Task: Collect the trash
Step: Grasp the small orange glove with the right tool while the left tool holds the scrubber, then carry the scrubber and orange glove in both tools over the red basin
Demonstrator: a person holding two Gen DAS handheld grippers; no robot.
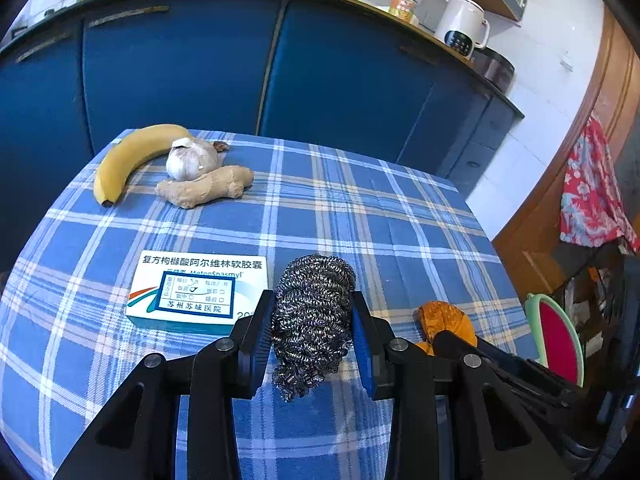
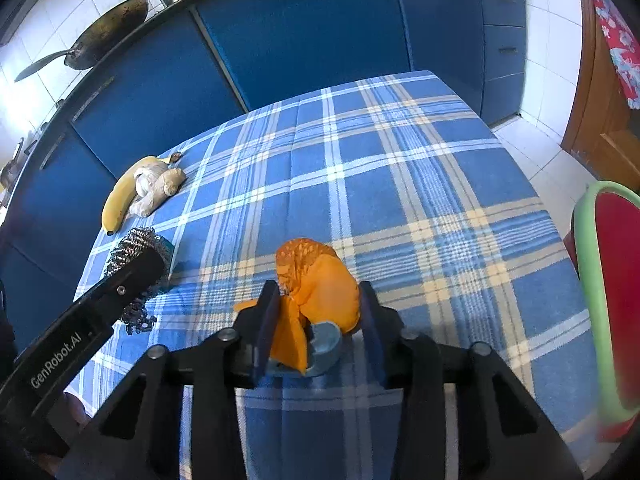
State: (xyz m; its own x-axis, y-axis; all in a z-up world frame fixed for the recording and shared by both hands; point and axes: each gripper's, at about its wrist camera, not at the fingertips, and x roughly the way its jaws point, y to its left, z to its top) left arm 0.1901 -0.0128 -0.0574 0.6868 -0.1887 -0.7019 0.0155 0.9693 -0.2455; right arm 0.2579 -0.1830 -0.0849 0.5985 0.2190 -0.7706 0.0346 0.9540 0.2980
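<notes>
Covering the whole table, a blue plaid tablecloth (image 1: 400, 216) is the largest thing in both views, with blue kitchen cabinets (image 1: 192, 64) standing behind its far edge. To the right, off the table, a green-rimmed red bin (image 2: 612, 300) shows at the edge of the right wrist view.

The left gripper (image 1: 313, 336) has its jaws clamped on a steel wool scourer (image 1: 314, 312). The scourer's long axis runs forward along the fingers, its rounded end pointing away from the camera toward the cabinets and its loose curled strands trailing out at the near end, just above the cloth. From the right wrist view, the side of this gripper reads "GenRobot.AI".

The right gripper (image 2: 318, 320) has its jaws closed on crumpled orange peel (image 2: 320, 284), which bulges up and forward between the fingers near the front edge of the table. Something small and light blue (image 2: 326, 344) sits under the peel; I cannot tell what it is.

Just left of the scourer lies a white and teal medicine box (image 1: 196, 296), flat on the cloth, its long side across the view. It carries Chinese print, the partly covered Latin word "MeteoSpasmyl", and a blue-framed pharmacy label.

At the far left corner, a yellow banana (image 1: 128, 160) curves around a garlic bulb (image 1: 192, 158), which touches a piece of ginger root (image 1: 206, 190) lying in front of it.

On the counter stand a white electric kettle (image 1: 464, 24) and a dark wok (image 2: 104, 32).
</notes>
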